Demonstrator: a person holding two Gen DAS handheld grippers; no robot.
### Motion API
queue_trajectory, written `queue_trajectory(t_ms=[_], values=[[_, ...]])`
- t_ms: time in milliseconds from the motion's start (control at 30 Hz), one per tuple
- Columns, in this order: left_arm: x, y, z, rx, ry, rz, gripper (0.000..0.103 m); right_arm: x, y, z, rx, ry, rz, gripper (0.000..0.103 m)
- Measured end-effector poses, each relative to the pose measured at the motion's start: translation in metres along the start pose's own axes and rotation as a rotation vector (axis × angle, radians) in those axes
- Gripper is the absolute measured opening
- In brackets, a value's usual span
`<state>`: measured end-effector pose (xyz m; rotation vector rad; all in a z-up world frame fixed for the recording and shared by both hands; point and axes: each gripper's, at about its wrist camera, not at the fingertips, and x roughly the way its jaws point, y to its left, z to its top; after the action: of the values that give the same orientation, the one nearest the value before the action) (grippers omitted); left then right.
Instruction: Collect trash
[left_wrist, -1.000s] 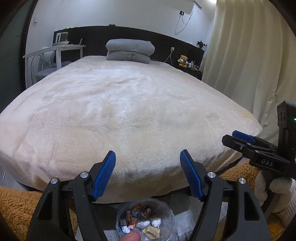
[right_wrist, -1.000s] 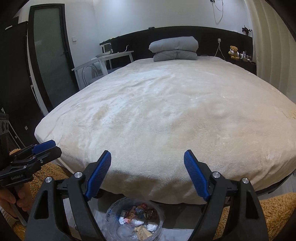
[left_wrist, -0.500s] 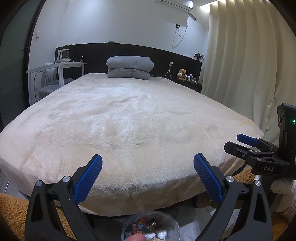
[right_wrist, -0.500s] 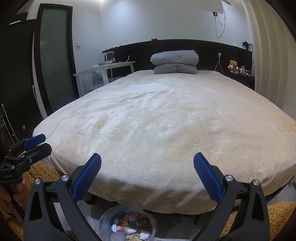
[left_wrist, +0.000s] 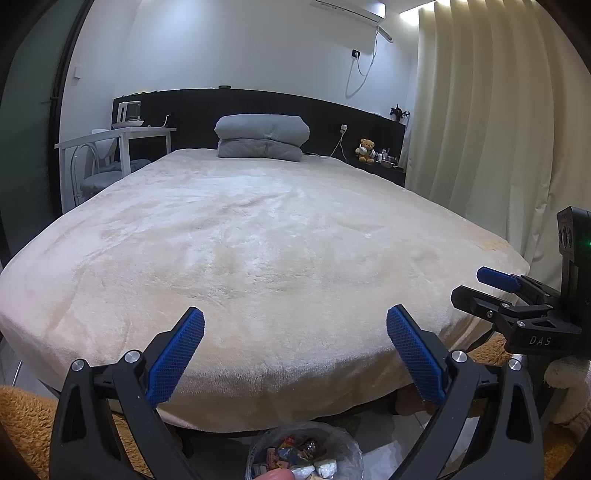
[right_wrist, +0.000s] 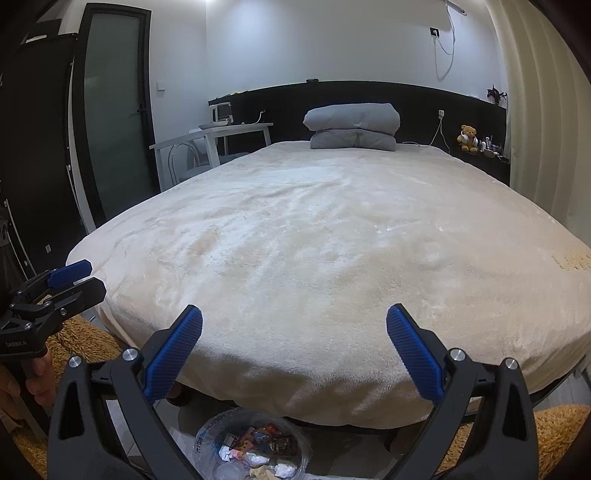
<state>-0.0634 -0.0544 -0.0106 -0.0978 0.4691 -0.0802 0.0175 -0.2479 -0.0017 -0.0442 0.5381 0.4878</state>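
A clear-lined trash bin (left_wrist: 303, 459) holding several wrappers and crumpled papers stands on the floor at the foot of the bed; it also shows in the right wrist view (right_wrist: 251, 448). My left gripper (left_wrist: 295, 354) is open and empty above the bin, facing the bed. My right gripper (right_wrist: 294, 352) is open and empty too, also above the bin. Each gripper shows from the side in the other's view: the right one (left_wrist: 517, 306) at the right edge, the left one (right_wrist: 48, 295) at the left edge.
A large bed with a cream plush blanket (left_wrist: 258, 251) fills the view, with a folded grey duvet (left_wrist: 262, 136) at its head. An orange shaggy rug (right_wrist: 554, 435) lies on the floor. A white desk and chair (left_wrist: 110, 155) stand left, curtains (left_wrist: 498, 129) right.
Both grippers opened wider and rose or tilted up, so more of the room shows and the bin sits lower in both views.
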Motion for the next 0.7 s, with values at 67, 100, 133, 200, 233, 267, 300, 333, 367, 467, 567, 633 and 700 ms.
queue_trajectory(t_ms=[67, 100, 133, 200, 233, 267, 300, 333, 367, 467, 567, 633, 700], values=[[0.0001, -0.0004, 0.0004, 0.003, -0.003, 0.003, 0.097, -0.0001, -0.0002, -0.0002, -0.001, 0.000, -0.002, 0.099], [0.0002, -0.0010, 0.0007, 0.004, -0.003, 0.004, 0.097, -0.0006, 0.0001, -0.0001, 0.000, 0.000, -0.001, 0.099], [0.0002, -0.0010, 0.0007, 0.003, -0.002, 0.002, 0.097, -0.0007, 0.0002, -0.0002, 0.000, 0.001, -0.001, 0.098], [0.0001, -0.0013, 0.0007, 0.004, -0.003, 0.005, 0.097, -0.0010, 0.0004, -0.0001, -0.001, 0.000, -0.002, 0.098], [0.0003, -0.0011, 0.0006, 0.004, -0.002, 0.004, 0.097, -0.0008, 0.0002, -0.0001, -0.001, 0.002, -0.001, 0.098], [0.0003, -0.0012, 0.0006, 0.003, -0.001, 0.002, 0.097, -0.0008, 0.0004, -0.0002, 0.000, 0.002, -0.001, 0.098], [0.0000, -0.0013, 0.0006, 0.004, -0.001, 0.002, 0.097, -0.0009, 0.0006, -0.0001, -0.001, 0.002, -0.003, 0.098], [0.0000, -0.0010, 0.0008, 0.005, -0.001, 0.003, 0.097, -0.0008, 0.0004, -0.0001, -0.001, 0.001, -0.002, 0.098], [0.0000, -0.0010, 0.0008, 0.005, 0.000, 0.002, 0.097, -0.0007, 0.0003, 0.0000, 0.000, 0.001, 0.000, 0.098], [0.0000, -0.0012, 0.0007, 0.004, -0.001, 0.003, 0.097, -0.0010, 0.0006, 0.0000, -0.002, 0.002, -0.002, 0.099], [0.0001, -0.0014, 0.0010, 0.005, -0.001, 0.003, 0.097, 0.0001, 0.0003, -0.0003, -0.006, 0.003, -0.002, 0.098], [-0.0002, -0.0013, 0.0008, 0.006, 0.000, 0.001, 0.097, -0.0002, 0.0004, -0.0007, -0.007, 0.003, -0.003, 0.099], [-0.0005, -0.0011, 0.0012, 0.007, 0.000, 0.002, 0.097, -0.0002, 0.0004, -0.0007, -0.007, 0.003, -0.003, 0.098]])
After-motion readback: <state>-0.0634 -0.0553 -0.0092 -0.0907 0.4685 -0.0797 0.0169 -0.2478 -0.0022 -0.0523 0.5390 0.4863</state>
